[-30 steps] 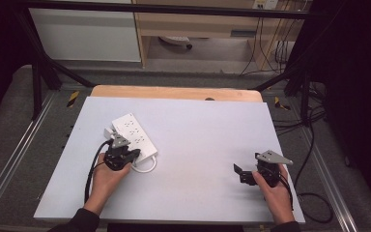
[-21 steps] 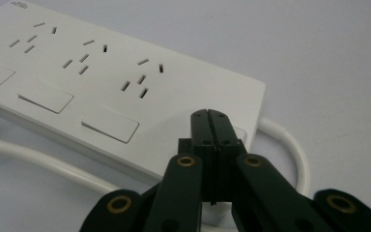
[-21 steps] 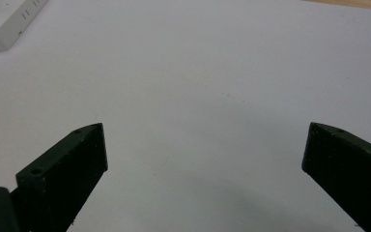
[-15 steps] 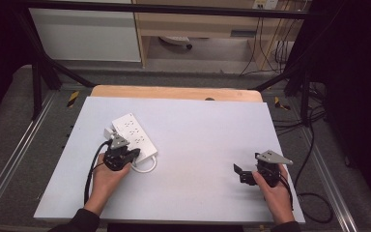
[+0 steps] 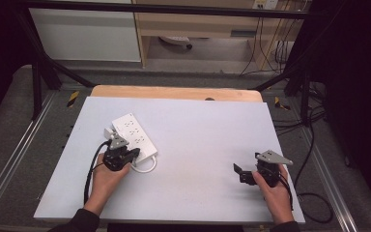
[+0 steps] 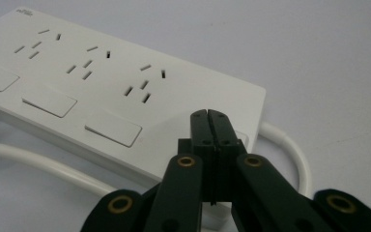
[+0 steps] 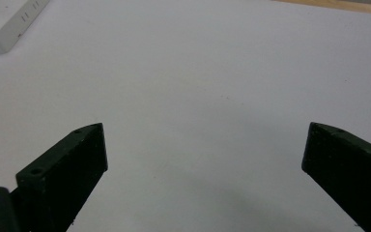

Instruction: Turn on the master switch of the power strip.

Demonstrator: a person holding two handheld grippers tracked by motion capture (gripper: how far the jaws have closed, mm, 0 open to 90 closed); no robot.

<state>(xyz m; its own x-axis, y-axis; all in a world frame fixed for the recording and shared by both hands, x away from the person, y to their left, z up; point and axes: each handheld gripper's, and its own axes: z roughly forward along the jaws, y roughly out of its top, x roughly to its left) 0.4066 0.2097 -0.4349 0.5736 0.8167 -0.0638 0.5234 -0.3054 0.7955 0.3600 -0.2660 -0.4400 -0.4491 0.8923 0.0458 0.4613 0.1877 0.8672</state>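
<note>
- Left gripper (image 5: 134,153) has its jaws pressed flat together with nothing between them; in the left gripper view its tip (image 6: 207,116) sits over the near end of the white power strip (image 6: 101,92), close to the rightmost of the three rocker switches (image 6: 113,127); jaws closed to a point make a good poking tool, so I judge the aim is to press a switch rather than to grasp anything; whether the tip already touches the casing I cannot tell
- Power strip (image 5: 134,137) lies flat on the left half of the white table (image 5: 198,145), sockets up and set at a slant, its long side running away from the person; that leaves the switch row facing the left hand (image 5: 105,181), within easy reach from below
- White cable (image 5: 145,168) loops out from the strip's near end and curls on the table just beside the gripper; in the left gripper view it (image 6: 290,150) bends round the corner behind the jaws; slack like this lets the strip stay put under a push
- Right gripper (image 5: 244,174) rests low over bare table well apart from the strip, jaws spread wide and empty (image 7: 203,159); the strip shows far off in the corner of its view (image 7: 9,24); I read it as parked clear, ready to steady the strip if it slides
</note>
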